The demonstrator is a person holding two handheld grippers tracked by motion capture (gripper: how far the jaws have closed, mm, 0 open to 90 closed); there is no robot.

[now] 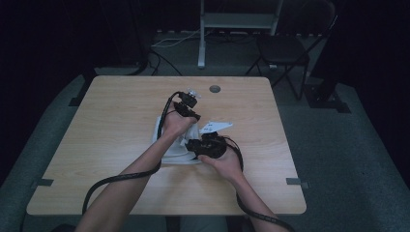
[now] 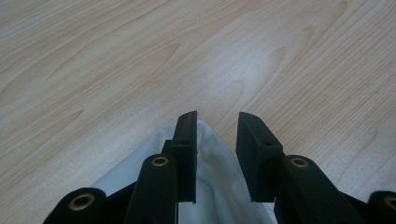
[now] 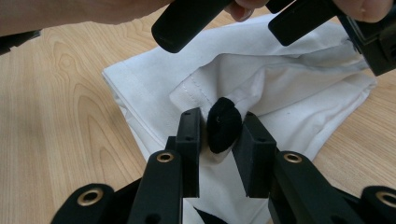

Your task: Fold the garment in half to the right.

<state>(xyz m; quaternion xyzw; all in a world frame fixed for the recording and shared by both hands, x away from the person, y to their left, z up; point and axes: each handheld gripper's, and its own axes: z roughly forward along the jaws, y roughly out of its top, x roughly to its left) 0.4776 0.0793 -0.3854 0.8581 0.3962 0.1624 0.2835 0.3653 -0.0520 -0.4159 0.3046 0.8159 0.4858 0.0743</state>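
Note:
A white cloth [image 1: 170, 153], hemmed and folded like a bag or case, lies crumpled in the middle of the wooden table [image 1: 111, 125]. In the right gripper view the cloth [image 3: 149, 88] spreads out ahead, and my right gripper [image 3: 217, 122] is shut on a small black soft thing [image 3: 224, 125] held at a fold of it. From the high view, the right gripper [image 1: 196, 145] sits at the cloth's near right side. My left gripper [image 1: 189, 112] hovers over the cloth's far edge. Its jaws [image 2: 217, 123] stand apart, with the cloth's tip [image 2: 210, 154] between and beneath them.
A white flap or tag [image 1: 216, 126] sticks out to the right of the grippers. A round cable hole [image 1: 214, 89] is in the table's far middle. Behind the table stand a folding chair [image 1: 285, 48] and a metal stand [image 1: 202, 38].

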